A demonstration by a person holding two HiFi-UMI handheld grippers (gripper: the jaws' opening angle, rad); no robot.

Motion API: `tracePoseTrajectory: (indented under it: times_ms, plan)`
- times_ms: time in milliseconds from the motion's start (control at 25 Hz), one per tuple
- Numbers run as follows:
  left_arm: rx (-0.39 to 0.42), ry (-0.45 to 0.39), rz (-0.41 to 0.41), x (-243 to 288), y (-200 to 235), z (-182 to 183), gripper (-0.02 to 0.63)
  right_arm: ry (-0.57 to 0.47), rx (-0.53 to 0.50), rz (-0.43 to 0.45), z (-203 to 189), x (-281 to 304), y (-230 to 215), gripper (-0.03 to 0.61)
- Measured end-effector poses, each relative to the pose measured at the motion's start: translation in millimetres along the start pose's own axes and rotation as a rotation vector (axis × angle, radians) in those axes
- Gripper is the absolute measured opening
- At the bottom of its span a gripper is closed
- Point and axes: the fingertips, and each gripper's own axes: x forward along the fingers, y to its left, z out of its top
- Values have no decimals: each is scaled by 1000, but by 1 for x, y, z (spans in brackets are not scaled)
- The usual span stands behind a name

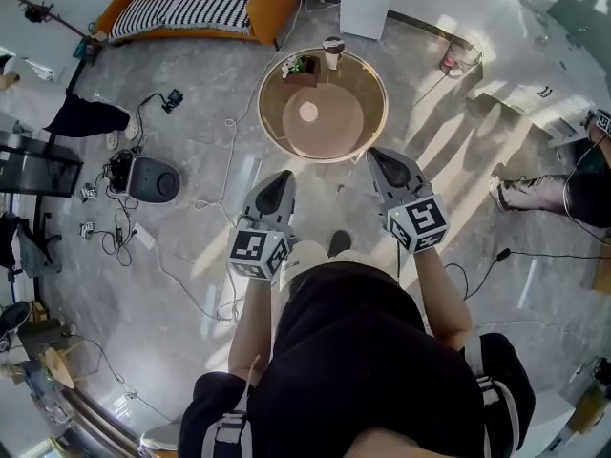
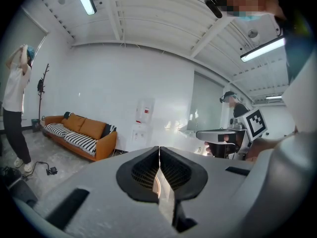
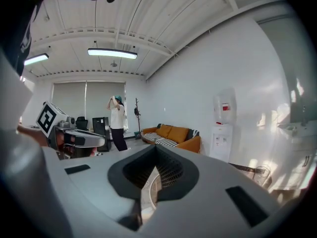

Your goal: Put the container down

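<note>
Both tongs are pressed together on nothing: the left tongs point(image 1: 279, 179) and right tongs point(image 1: 381, 158) hang above the floor, just short of the round tabletop's point(image 1: 263, 113) near edge. The container point(image 1: 332, 52), a lidded cup, stands upright at the tabletop's far edge, so I judge the setting-down done. To finish well, keep both tongs clear of the rim and leave the cup undisturbed. Its lid hides any contents. Just beside it, a small brown box point(image 1: 300, 69) holds something green, perhaps a plant
</note>
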Motion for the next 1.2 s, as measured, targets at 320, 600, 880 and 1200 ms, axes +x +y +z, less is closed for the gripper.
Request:
tracePoseTrajectory:
  times_ms: [320, 600, 880, 1200]
  plan:
    - [0, 8, 9, -21, 13, -12, 20, 7, 23, 4, -7, -17, 27, 5]
    - [-4, -2, 7, -20, 14, -6, 20, 18, 42, -20, -15, -26, 26, 5]
    - [2, 15, -5, -16, 2, -5, 20, 1, 43, -27, -8, -33, 20, 5]
    - [0, 14, -18, -16, -3, -13, 20, 5, 57, -26, -16, -35, 21, 5]
